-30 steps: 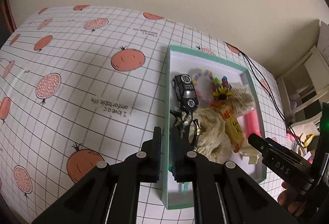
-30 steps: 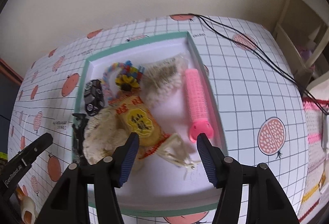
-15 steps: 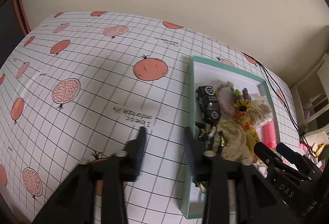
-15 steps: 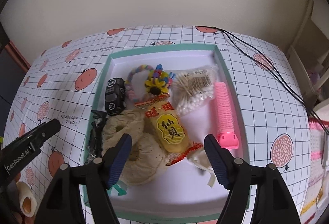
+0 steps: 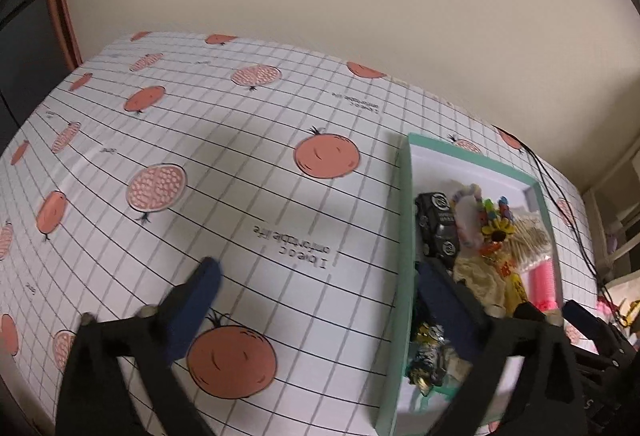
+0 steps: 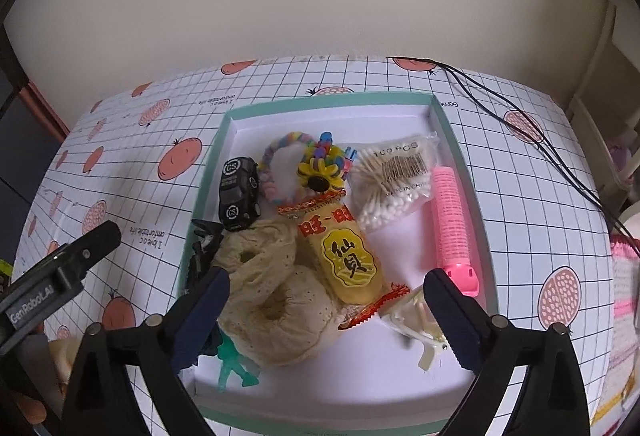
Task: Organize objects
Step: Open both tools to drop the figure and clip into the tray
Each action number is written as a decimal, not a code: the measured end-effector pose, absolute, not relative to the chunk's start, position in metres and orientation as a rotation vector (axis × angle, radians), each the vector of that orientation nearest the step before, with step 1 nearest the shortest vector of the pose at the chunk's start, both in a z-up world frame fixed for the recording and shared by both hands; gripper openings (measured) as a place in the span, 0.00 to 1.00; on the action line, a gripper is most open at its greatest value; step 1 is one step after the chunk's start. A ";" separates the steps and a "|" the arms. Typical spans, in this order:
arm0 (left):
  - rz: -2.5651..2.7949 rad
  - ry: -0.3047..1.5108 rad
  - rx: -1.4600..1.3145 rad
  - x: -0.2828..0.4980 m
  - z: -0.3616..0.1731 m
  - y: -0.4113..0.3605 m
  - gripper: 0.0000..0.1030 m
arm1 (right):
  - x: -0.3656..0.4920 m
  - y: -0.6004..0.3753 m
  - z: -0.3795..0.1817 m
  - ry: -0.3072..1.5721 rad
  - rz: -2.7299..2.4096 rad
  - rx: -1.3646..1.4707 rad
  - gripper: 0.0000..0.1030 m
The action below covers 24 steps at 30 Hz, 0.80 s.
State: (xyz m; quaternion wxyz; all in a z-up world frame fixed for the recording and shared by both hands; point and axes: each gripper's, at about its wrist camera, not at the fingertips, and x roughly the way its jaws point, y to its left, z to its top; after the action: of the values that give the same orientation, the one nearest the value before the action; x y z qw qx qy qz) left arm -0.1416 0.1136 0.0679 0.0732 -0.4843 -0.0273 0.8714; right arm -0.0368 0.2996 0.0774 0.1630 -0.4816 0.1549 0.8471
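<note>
I am holding both grippers, left and right, spread wide and empty above the green box where the clutter is sitting. The cream lace is risking a snag on neighbours. Readable: "100 PCS", "MADE IN CHINA" on the cotton swabs; "CS" on the toy car; "GenRobot.AI" on the left tool.

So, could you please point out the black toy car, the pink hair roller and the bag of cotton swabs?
black toy car [image 6: 239, 193], right wrist view, on its roof.
pink hair roller [image 6: 451, 220], right wrist view, mid-barrel.
bag of cotton swabs [image 6: 394, 184], right wrist view, centre of bag.
</note>
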 end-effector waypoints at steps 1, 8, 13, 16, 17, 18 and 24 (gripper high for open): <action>2.627 -0.074 -1.453 -0.142 0.068 0.113 1.00 | -0.037 0.300 0.077 0.442 2.414 -1.370 1.00; 2.643 -0.083 -1.449 -0.143 0.068 0.109 1.00 | -0.037 0.301 0.078 0.444 2.416 -1.362 1.00; 2.641 -0.063 -1.435 -0.143 0.071 0.110 1.00 | -0.037 0.300 0.079 0.437 2.414 -1.359 1.00; 2.663 -0.069 -1.398 -0.142 0.074 0.108 1.00 | -0.037 0.299 0.080 0.432 2.417 -1.352 1.00; 2.674 -0.079 -1.383 -0.141 0.076 0.106 1.00 | -0.037 0.299 0.081 0.429 2.419 -1.347 1.00; 2.677 -0.084 -1.373 -0.141 0.078 0.106 1.00 | -0.036 0.298 0.083 0.433 2.422 -1.340 1.00; 2.696 0.006 -1.293 -0.134 0.091 0.108 1.00 | -0.034 0.291 0.088 0.461 2.428 -1.316 1.00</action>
State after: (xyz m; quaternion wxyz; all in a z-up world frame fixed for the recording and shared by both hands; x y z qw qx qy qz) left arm -0.1337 0.1083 0.0912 0.0756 -0.4313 0.0019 0.8990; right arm -0.0337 0.2913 0.0883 0.1702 -0.4631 0.1624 0.8545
